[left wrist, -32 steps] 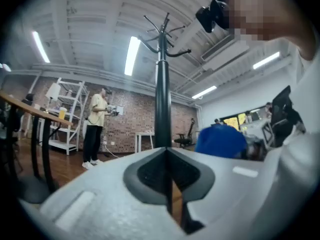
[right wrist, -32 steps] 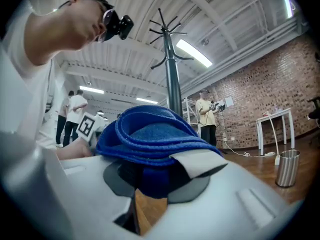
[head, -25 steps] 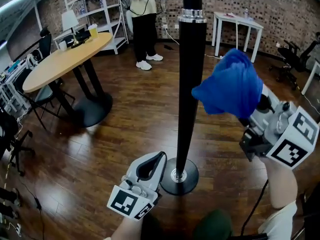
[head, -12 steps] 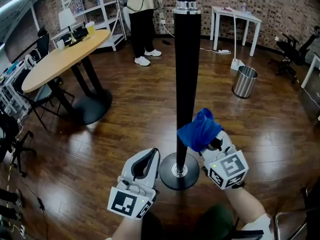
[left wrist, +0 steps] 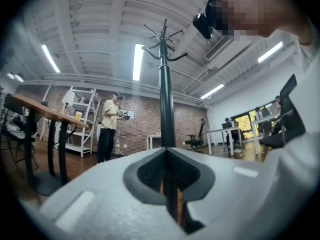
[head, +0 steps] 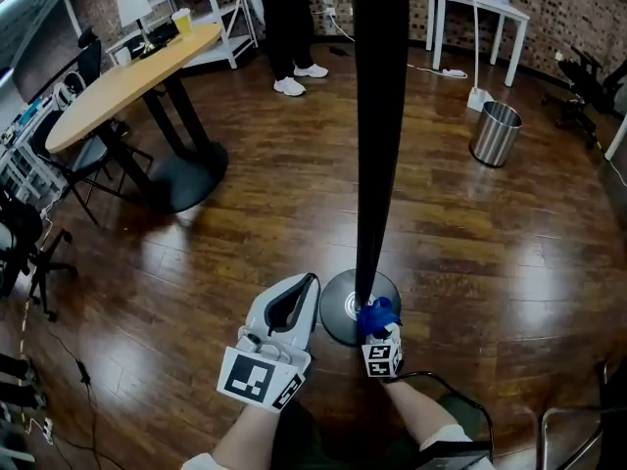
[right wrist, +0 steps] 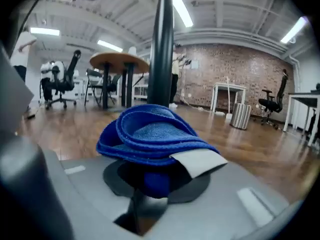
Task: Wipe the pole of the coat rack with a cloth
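In the head view the coat rack pole (head: 378, 116) runs off the top edge, so its hooks are out of sight. The blue cloth (head: 375, 313) covers the near side of the pole's foot and part of the base (head: 338, 308). It also hides the jaws of the right tongs (head: 377, 329). The far person (head: 291, 23) is cut off above the waist. In the left gripper view the left tongs (left wrist: 167, 156) mask the pole's lower end. Print on the cloth's white tag (right wrist: 197, 161) cannot be made out.
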Demonstrator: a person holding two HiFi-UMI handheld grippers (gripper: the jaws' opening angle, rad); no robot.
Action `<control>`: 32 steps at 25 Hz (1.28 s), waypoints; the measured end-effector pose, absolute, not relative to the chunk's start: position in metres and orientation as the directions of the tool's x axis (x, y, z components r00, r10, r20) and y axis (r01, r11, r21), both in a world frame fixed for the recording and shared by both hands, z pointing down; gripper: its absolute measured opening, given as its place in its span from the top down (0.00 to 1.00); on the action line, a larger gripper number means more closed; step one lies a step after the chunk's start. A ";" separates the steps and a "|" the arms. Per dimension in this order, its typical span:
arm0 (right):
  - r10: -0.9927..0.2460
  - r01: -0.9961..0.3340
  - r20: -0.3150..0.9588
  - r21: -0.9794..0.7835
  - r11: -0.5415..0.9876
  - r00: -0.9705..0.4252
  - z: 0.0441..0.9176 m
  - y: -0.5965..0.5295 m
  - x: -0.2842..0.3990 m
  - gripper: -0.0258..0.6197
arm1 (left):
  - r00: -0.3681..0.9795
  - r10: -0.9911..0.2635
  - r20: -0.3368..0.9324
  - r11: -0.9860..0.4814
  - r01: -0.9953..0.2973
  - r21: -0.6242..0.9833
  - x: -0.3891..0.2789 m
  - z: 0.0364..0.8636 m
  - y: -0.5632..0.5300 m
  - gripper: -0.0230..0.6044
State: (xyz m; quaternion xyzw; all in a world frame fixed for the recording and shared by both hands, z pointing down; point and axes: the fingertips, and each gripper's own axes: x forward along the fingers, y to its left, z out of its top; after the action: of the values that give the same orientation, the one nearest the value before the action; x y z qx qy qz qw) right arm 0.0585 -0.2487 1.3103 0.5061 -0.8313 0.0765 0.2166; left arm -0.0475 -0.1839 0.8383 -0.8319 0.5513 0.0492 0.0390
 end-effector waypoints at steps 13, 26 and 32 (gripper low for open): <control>-0.607 -0.618 -0.115 0.109 0.779 -0.786 0.788 -0.232 -0.053 0.80 | 0.264 -0.937 -0.229 -0.248 -0.964 -0.095 -0.124 0.768 -0.161 0.96; -0.709 -0.725 -0.148 0.133 0.676 -0.689 0.727 -0.278 -0.052 0.80 | 0.251 -0.941 -0.225 -0.242 -0.968 -0.068 -0.137 0.772 -0.142 0.96; -0.792 -0.786 0.210 0.133 0.604 -0.573 1.122 -0.270 -0.054 0.80 | 0.284 -0.945 -0.165 -0.275 -0.959 -0.073 -0.139 0.811 -0.154 0.96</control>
State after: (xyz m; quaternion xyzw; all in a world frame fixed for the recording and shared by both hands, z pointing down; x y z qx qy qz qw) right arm -0.0541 -0.2698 1.1220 0.4447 -0.8868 -0.0123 0.1248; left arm -0.1391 -0.1536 0.8115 -0.7973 0.5967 0.0442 0.0791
